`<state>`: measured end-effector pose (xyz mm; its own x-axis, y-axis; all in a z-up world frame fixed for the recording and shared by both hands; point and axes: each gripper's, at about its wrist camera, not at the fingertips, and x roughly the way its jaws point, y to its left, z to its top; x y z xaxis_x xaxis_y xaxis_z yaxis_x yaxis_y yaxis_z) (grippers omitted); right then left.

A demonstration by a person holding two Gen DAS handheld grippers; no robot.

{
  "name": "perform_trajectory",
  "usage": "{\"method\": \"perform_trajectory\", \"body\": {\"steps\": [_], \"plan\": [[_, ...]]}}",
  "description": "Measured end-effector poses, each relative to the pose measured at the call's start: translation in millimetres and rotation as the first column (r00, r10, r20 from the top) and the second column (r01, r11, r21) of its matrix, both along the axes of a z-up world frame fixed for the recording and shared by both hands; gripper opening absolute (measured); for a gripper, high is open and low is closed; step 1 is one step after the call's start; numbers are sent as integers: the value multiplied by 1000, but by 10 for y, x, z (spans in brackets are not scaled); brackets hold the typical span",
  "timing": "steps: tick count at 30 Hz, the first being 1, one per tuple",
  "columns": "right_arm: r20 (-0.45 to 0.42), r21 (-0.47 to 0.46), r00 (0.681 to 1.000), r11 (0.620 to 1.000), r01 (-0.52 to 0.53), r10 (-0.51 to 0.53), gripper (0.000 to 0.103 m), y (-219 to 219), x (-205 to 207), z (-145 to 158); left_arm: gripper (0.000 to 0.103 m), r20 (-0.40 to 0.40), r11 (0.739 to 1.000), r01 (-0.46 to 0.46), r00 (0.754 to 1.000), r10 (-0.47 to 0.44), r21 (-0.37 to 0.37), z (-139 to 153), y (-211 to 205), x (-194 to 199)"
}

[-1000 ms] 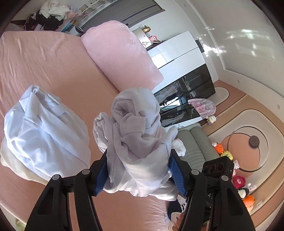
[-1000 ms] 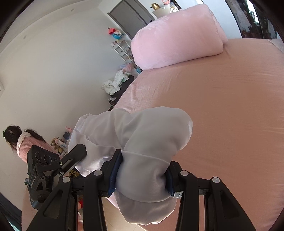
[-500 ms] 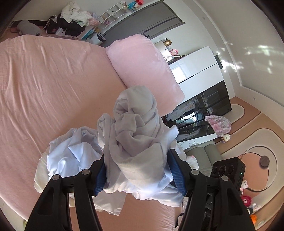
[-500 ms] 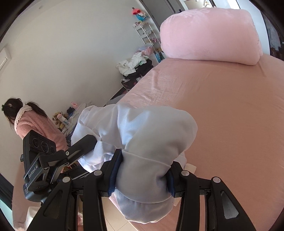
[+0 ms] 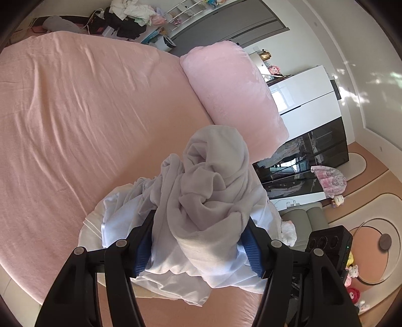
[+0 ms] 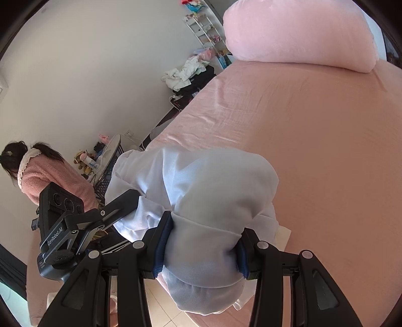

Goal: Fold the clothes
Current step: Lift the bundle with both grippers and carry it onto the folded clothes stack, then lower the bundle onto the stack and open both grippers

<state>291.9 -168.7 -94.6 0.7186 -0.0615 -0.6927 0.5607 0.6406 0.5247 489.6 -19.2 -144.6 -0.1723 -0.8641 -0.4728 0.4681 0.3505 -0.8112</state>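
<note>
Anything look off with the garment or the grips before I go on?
Yes: the garment is bunched, not spread. The left gripper and right gripper each clamp a thick wad of it at the bed edge.

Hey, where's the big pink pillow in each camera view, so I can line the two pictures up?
Left wrist view: the pink pillow lies upper centre-right, at the far end of the pink bed sheet, beyond the bunched white garment.
Right wrist view: the pillow fills the top right corner.
Shared landmark: the heap of clothes on the floor past the bed.
</note>
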Motion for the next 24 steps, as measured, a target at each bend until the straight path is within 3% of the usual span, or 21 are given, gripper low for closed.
{"method": "perform_trajectory", "body": {"steps": [2,4,10,12,16,18,20,24], "plan": [[-1,4,1000,1000,16,-16,48,-40,-25,-89,63,-24,1000,-9,1000,9,2,-65,25,33],[-24,-9,999,999,49,-49,59,-92,-39,-149,63,-47,1000,-9,999,9,-7,-94,39,53],[-5,53,998,997,61,-60,61,-178,-65,-239,69,-57,1000,-14,998,14,-2,-59,38,44],[-7,37,999,998,47,-47,63,-151,-60,-205,83,-128,1000,-21,992,18,-20,-46,44,70],[4,76,996,993,92,-93,69,-197,-113,-135,88,-272,994,-83,961,60,-74,-14,135,220],[5,91,994,990,106,-107,70,-237,-140,-114,89,-260,988,-127,961,99,-92,63,219,281],[-1,73,991,988,135,-135,70,-273,-188,-73,89,-200,988,-137,972,119,-77,181,270,313],[34,55,979,978,200,-202,71,-371,-330,35,89,45,994,-111,993,112,-19,485,248,247]]}}
